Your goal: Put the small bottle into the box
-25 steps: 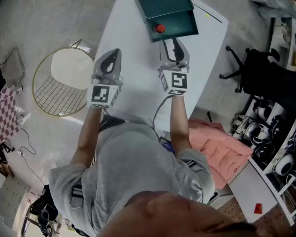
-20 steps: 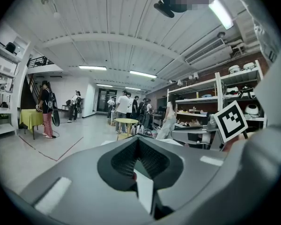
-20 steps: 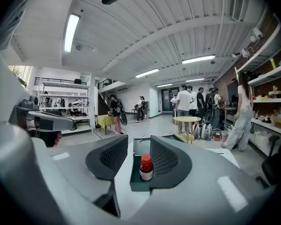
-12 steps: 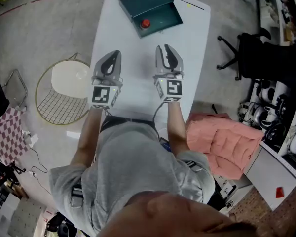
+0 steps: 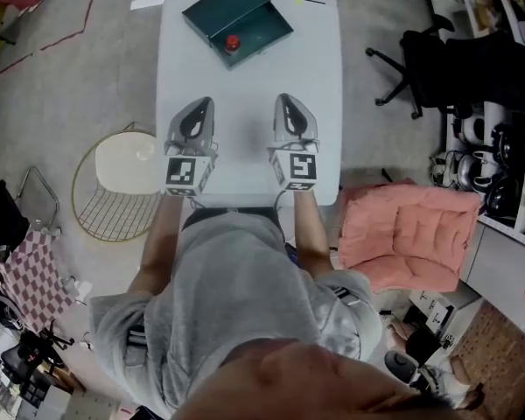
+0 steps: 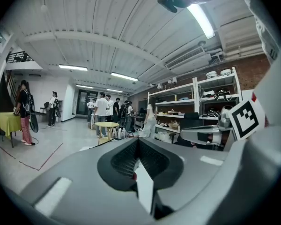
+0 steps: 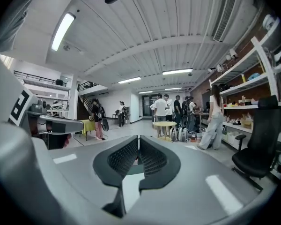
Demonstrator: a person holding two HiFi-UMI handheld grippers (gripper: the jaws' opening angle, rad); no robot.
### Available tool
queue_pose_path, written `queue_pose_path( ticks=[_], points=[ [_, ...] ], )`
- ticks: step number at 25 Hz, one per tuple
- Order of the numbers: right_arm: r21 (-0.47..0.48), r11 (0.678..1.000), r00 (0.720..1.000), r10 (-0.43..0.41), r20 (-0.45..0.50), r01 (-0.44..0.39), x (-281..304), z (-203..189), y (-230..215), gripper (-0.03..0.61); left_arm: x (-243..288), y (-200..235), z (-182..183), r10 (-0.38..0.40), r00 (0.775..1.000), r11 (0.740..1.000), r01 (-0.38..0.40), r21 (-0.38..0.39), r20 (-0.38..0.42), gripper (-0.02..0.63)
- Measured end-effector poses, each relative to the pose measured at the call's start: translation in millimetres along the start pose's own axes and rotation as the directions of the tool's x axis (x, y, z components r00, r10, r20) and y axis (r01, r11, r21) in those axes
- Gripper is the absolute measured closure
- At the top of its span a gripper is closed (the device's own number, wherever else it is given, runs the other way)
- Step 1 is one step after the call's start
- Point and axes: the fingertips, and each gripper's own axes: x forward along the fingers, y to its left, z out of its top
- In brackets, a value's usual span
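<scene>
small bottle: it shows as a red round top in the head view; it sits inside the box, in the open tray part, close to the hinge side.
box: dark green, with its lid folded back and lying open; it stands at the far end of the worktop.
worktop: white; a bare stretch of it lies between the box and the two grippers.
right gripper: it hovers near the near edge, well apart from the box. Its fingers have just been closing and now meet tip to tip, with nothing between them.
left gripper: it is beside the right one, at the same distance from the box. Its fingers are also pressed together and hold nothing.
surroundings: a wire chair with a white seat stands to the left of the worktop, and a pink cushion to the right.
step in hand: as I judge it, the placing is done; the bottle is in the box and both grippers are empty and away from it.
next move: the task itself seems to ask nothing more. If the lid should be shut, one gripper must go back across the worktop, get under the lid edge and fold it over, without pushing the light box or tipping the bottle.
</scene>
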Motion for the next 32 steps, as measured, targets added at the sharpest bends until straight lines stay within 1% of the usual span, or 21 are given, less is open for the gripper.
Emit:
queue_pose_path(
  ticks=[3, 9, 16, 22, 32],
  points=[
    [-0.002, 0.999, 0.999, -0.032, 0.001, 0.032, -18.5, -2.4, -3.1, 0.57, -3.7, -15.3, -1.6, -0.041, 0.999, 0.999, 0.041, 0.003, -0.003, 0.603],
    [-0.003, 0.996, 0.996, -0.09, 0.016, 0.09, -50.6, -1.1, 1.2, 0.575, -14.7, -33.8, 9.4, -0.116, 0.993, 0.993, 0.116, 0.015, 0.008, 0.603],
    [0.021, 0.99, 0.99, -0.141, 0.001, 0.141, -82.0, -15.0, 5.5, 0.575, -28.8, -48.0, 0.7, -0.169, 0.986, 0.985, 0.169, 0.019, -0.004, 0.603],
    [0.04, 0.986, 0.987, -0.162, -0.01, 0.162, -93.5, -21.1, -0.1, 0.575, -30.2, -59.0, -3.2, -0.189, 0.982, 0.982, 0.189, 0.025, -0.015, 0.603],
    [0.045, 0.989, 0.989, -0.143, -0.019, 0.144, -88.7, -24.4, 1.6, 0.575, -30.8, -59.6, -5.5, -0.18, 0.983, 0.983, 0.181, 0.025, -0.02, 0.603]
  ],
)
